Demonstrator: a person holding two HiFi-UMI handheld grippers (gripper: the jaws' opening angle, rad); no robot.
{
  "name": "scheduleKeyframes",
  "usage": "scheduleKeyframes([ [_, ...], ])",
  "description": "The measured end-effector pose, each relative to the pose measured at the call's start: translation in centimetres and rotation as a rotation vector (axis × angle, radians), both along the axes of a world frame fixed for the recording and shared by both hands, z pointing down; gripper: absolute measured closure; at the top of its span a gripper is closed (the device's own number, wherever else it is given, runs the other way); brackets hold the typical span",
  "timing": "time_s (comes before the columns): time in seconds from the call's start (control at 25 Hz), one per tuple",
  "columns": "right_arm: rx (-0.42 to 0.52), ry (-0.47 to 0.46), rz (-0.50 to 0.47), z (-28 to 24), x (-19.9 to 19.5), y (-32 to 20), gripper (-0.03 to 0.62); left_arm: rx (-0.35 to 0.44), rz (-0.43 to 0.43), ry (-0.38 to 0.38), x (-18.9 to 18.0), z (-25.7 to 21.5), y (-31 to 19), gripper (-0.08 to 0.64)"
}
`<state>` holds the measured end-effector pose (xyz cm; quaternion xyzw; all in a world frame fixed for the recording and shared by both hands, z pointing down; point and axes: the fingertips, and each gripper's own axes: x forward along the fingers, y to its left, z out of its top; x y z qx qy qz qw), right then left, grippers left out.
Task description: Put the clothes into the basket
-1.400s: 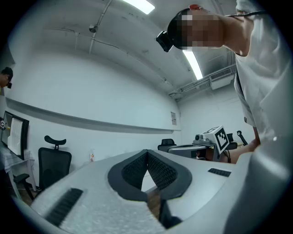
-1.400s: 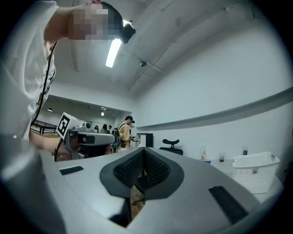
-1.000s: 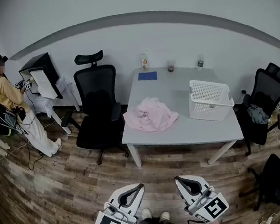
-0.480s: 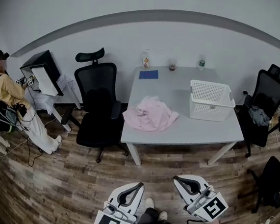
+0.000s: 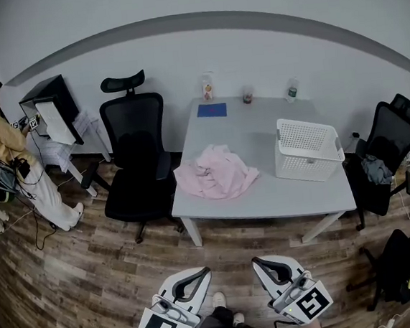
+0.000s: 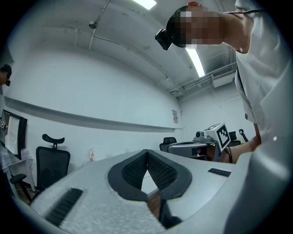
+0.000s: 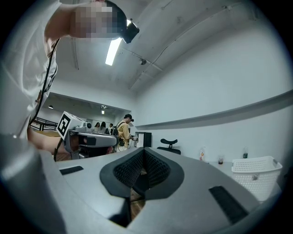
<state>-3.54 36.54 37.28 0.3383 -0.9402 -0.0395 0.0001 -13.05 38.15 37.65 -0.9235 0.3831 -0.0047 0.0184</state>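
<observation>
Slowly I have edged nearer the desk (image 5: 259, 125); the clothes (image 5: 217, 173) lie untouched, apart from the basket (image 5: 306, 146), and my left gripper (image 5: 200, 273) and right gripper (image 5: 261, 262) have shut, empty jaws.

Flat, cool light from ceiling strip lamps (image 6: 195, 61) fills the room, and colours look washed out. Soft shadows pool under the worktop (image 5: 265, 190). Strong fisheye distortion bows the walls (image 5: 181, 61). Both gripper views darken at the corners, with a soft near foreground.

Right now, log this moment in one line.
pink clothes: on table, outside white basket; left gripper: shut, empty; right gripper: shut, empty; task: not begun
</observation>
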Motion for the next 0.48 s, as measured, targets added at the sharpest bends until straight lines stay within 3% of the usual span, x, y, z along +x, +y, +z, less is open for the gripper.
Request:
scheduleKeyframes([
  [0.08, -0.01, 0.005, 0.002, 0.3, -0.1, -0.9, 0.588, -0.056, -0.009, -0.002, -0.3, 0.9, -1.0, 0.554],
  [0.16, -0.016, 0.008, 0.007, 0.5, -0.2, -1.9, 0.588, -0.058, -0.004, 0.002, -0.4, 1.1, -2.1, 0.554],
  [0.24, -0.018, 0.007, 0.012, 0.6, -0.4, -3.0, 0.588, -0.006, 0.014, 0.013, -0.4, 0.3, -3.3, 0.554],
  [0.32, -0.023, 0.009, 0.017, 0.7, -0.6, -4.0, 0.588, 0.05, 0.041, -0.026, -0.5, -0.1, -4.3, 0.554],
  [0.4, -0.025, 0.01, 0.021, 0.6, -0.8, -4.9, 0.588, 0.022, 0.035, -0.005, -0.8, 0.1, -5.2, 0.554],
  [0.48, -0.026, 0.013, 0.021, 0.5, -1.2, -5.8, 0.588, 0.114, 0.076, -0.081, -0.9, -0.4, -6.1, 0.554],
])
